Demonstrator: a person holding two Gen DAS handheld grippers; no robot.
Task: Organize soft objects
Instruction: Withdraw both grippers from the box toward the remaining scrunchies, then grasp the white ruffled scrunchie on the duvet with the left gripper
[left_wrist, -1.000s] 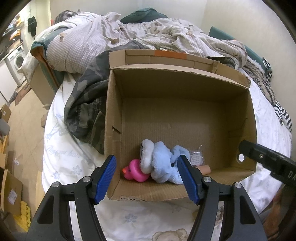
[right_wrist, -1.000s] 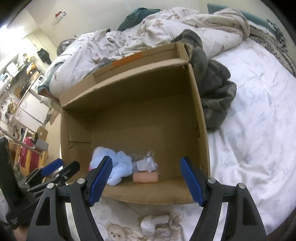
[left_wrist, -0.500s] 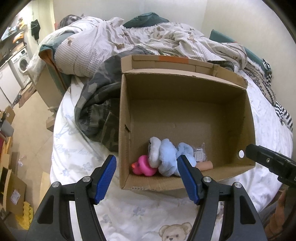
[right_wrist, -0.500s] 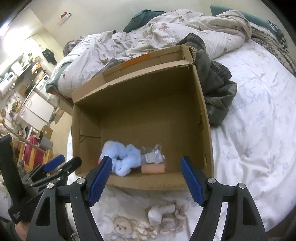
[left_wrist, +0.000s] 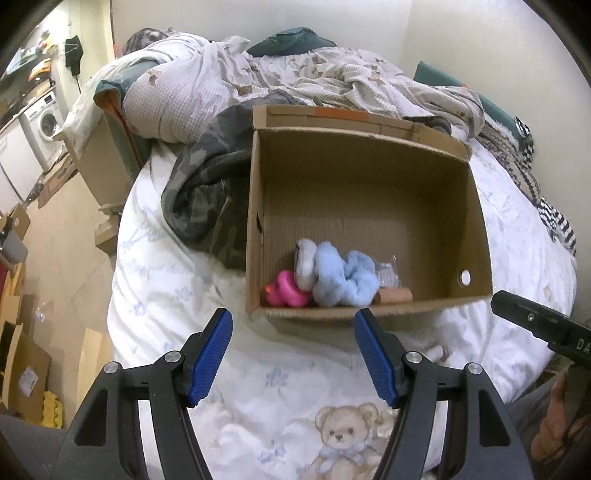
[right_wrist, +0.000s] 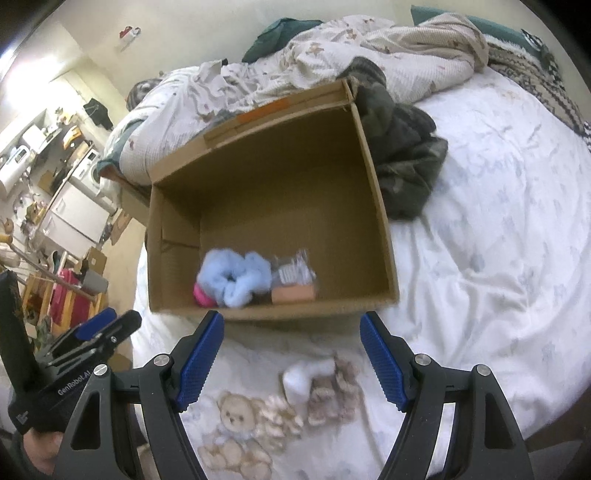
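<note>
An open cardboard box (left_wrist: 476, 221) (right_wrist: 376, 192) sits on the bed. Inside, at its near wall, lie a light blue plush (left_wrist: 340, 275) (right_wrist: 236, 277), a pink toy (left_wrist: 286, 290) (right_wrist: 203, 295), a clear packet (left_wrist: 388, 271) (right_wrist: 293, 269) and a tan roll (left_wrist: 395, 294) (right_wrist: 293, 294). A white and beige soft object (right_wrist: 321, 384) lies on the sheet in front of the box, between the right fingers. My left gripper (left_wrist: 293, 354) and right gripper (right_wrist: 291, 356) are both open and empty, held just short of the box.
A camouflage garment (left_wrist: 207, 199) (right_wrist: 406, 162) lies beside the box. Rumpled bedding (left_wrist: 295, 81) is piled behind it. The sheet has a teddy bear print (left_wrist: 343, 435) (right_wrist: 232, 413). The floor with boxes (left_wrist: 22, 369) lies to the left.
Both grippers have pulled back from the box, which now sits farther away. The soft object on the sheet has come into fuller view. Both grippers stay open.
</note>
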